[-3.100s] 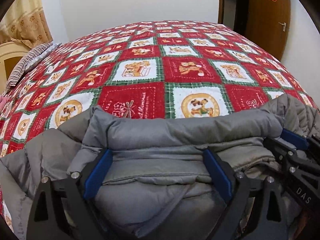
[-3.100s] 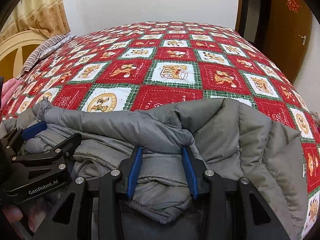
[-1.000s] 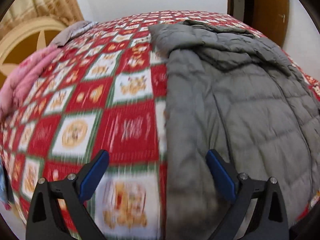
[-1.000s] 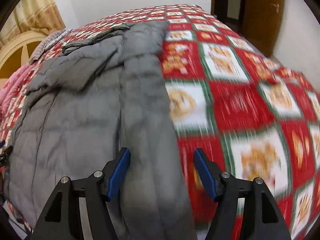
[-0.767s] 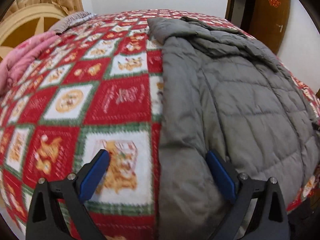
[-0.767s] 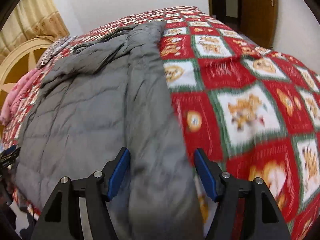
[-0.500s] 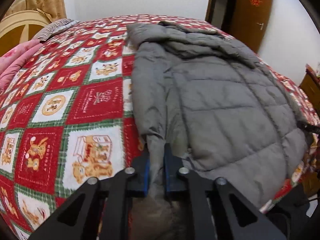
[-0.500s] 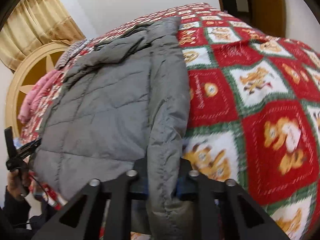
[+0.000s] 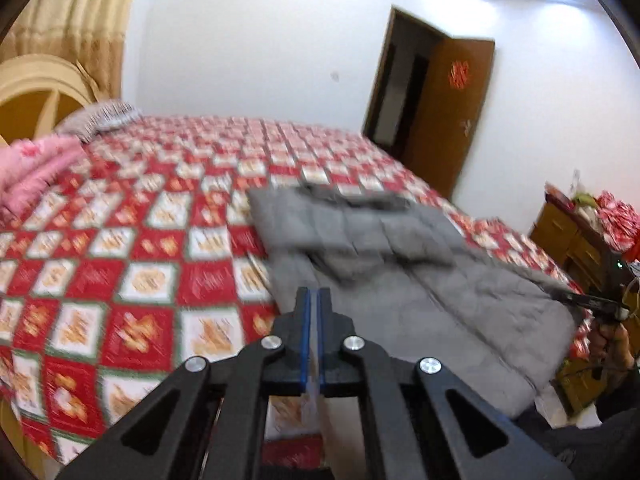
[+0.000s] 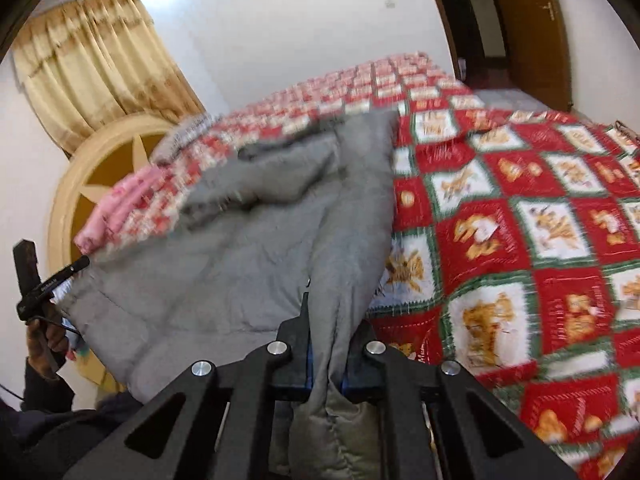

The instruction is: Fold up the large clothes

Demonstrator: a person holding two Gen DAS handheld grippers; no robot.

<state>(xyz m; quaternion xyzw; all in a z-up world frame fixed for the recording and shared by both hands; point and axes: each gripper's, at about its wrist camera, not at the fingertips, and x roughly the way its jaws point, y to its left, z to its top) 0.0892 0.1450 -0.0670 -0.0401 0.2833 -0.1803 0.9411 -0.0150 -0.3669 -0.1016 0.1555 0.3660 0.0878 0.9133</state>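
Your right gripper (image 10: 326, 344) is clamped on the hem of the grey puffer jacket (image 10: 256, 240) at the bed's (image 10: 560, 220) near edge. Your left gripper (image 9: 314, 336) is closed, apparently pinching only a sliver. You're likely lifting the hem; next, carry it toward the collar.

A home bedroom: a large bed (image 9: 120, 248) with patterned quilt, a pillow (image 9: 100, 118), curtains (image 10: 100, 64), and a wooden door (image 9: 452, 120).
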